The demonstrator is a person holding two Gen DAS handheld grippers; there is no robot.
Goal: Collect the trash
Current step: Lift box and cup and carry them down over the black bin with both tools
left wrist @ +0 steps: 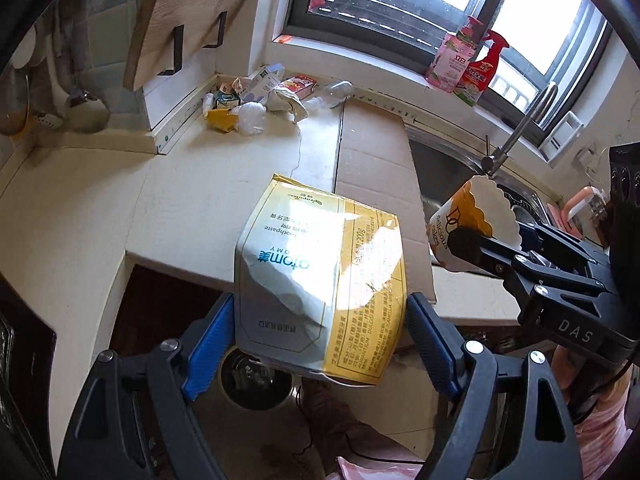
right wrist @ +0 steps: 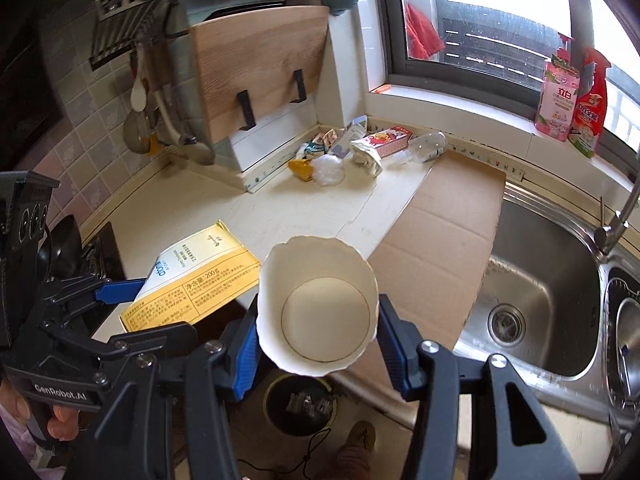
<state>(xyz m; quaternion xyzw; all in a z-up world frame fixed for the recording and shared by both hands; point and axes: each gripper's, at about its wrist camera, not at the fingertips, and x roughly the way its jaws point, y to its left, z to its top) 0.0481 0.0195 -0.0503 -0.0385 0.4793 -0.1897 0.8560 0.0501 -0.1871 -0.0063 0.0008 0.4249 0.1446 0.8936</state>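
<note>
Item one: left gripper (left wrist: 320, 344), blue pads clamped on either side of a crumpled yellow-and-white toothpaste box (left wrist: 324, 280), held off the counter; the box's long axis runs away from the wrist, its far end pointing toward the back wall. Item two: right gripper (right wrist: 318, 344), pads pressed to the flanks of a white paper cake cup (right wrist: 320, 304) with a scalloped rim, open mouth facing the camera, also held in the air. Both loads hang over the front edge of the cream counter (left wrist: 208, 184). Item three: bin (right wrist: 300, 404), dark, round, on the floor against the cabinet front, some contents visible inside; in both wrist views it shows directly beneath the held object, the box in the left view and the cup in the right. Governing relation: the drop is straight down for either hand. The cup appears the more squarely centred over the bin mouth, so the right hand seems slightly better placed to let go first; the box, being longer than the bin mouth looks wide, would likely need to go in end-first. Item four: remaining trash pile (right wrist: 348, 152), cartons, wrappers, a crumpled plastic bag and a clear bottle, at the back corner of the counter below the window, well apart from both grippers
</note>
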